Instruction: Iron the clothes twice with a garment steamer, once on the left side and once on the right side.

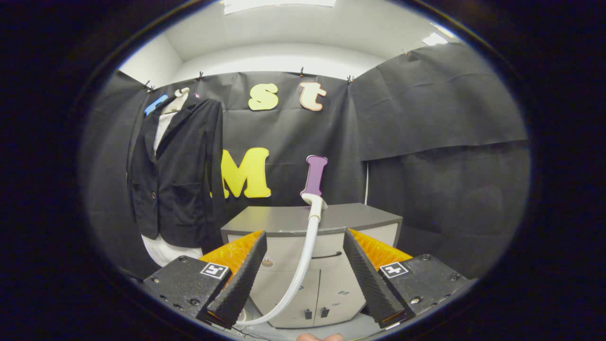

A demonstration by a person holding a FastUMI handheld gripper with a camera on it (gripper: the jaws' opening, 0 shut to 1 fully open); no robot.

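Gripper view: the gripper [305,265] has its two fingers spread wide, grasping nothing. One garment steamer [314,201] sits on top of the grey cabinet [360,220], beyond the fingers, and its single white hose [303,260] curves down between them without touching either. One black jacket [177,175] hangs on the booth wall well off to the left of the cabinet, over something white. By the look of it, the task hasn't really started: steamer not picked up, both left and right passes to go.
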